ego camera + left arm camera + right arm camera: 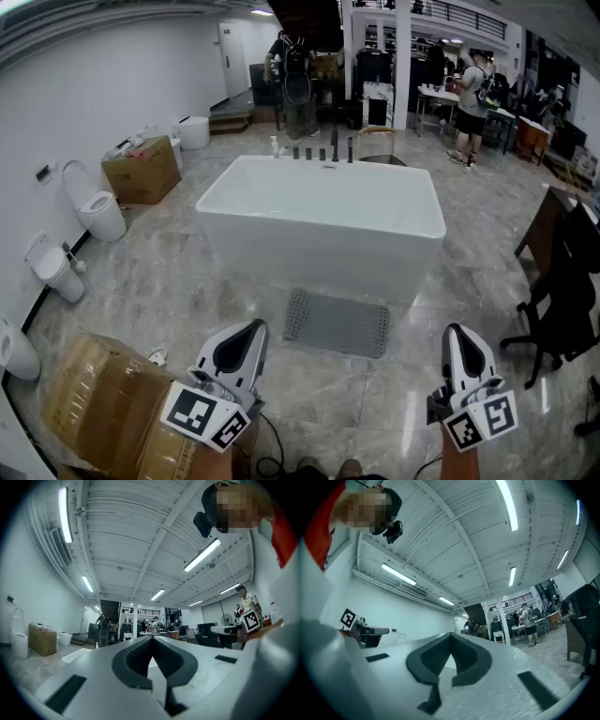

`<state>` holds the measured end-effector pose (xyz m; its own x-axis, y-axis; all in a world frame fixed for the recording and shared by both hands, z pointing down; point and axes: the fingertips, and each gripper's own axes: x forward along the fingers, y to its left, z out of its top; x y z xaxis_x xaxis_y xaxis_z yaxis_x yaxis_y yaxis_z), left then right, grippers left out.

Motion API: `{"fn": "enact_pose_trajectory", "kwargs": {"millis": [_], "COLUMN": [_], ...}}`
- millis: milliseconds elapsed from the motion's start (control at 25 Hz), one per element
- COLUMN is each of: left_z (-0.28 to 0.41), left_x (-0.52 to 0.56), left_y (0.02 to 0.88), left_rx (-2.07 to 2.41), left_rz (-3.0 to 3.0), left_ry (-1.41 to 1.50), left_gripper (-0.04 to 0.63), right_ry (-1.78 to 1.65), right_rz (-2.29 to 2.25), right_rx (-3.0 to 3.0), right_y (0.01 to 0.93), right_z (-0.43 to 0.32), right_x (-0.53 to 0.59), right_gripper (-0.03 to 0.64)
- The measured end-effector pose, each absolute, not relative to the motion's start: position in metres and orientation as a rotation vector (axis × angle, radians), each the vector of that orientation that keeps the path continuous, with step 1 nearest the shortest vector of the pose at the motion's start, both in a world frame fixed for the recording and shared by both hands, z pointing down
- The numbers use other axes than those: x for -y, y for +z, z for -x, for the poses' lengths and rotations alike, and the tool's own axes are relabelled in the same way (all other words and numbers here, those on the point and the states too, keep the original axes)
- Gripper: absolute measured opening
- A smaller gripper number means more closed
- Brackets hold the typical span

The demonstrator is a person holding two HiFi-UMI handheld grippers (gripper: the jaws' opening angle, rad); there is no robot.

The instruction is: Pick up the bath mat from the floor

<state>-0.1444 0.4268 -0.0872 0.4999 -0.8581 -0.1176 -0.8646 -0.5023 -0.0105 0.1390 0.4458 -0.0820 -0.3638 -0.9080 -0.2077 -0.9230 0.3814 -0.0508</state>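
— Mat finish?
— Grey bath mat (337,322): matt, dimpled, rubbery-looking, in front of the bathtub (319,202), itself glossy smooth white.
— Underfoot?
— Polished marbled stone floor (169,281) around the bathtub. Left of it, a plain brown cardboard box (142,169). My left gripper (251,328) and right gripper (457,330): smooth pale plastic.

White bathtub (323,217), marble floor (169,281)

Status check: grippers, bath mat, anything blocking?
Left gripper and right gripper: jaws shut, empty. Bath mat flat on floor beside bathtub, untouched. Nothing between grippers and mat.
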Motion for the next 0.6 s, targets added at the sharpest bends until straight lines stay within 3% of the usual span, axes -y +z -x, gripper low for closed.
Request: {"fn": "enact_pose_trajectory", "kwargs": {"millis": [600], "left_z": [0.219], "left_x": [-0.378], "left_y": [-0.057], "left_rx": [-1.589], "left_rz": [2.675], "left_ry": [0.168], "left_gripper": [0.009], "right_ry": [0.088], "right_rz": [1.732], "right_rx": [-2.393], "right_y": [-0.067], "right_z": [-0.117], "right_x": [-0.421], "right_gripper": [0.005]}}
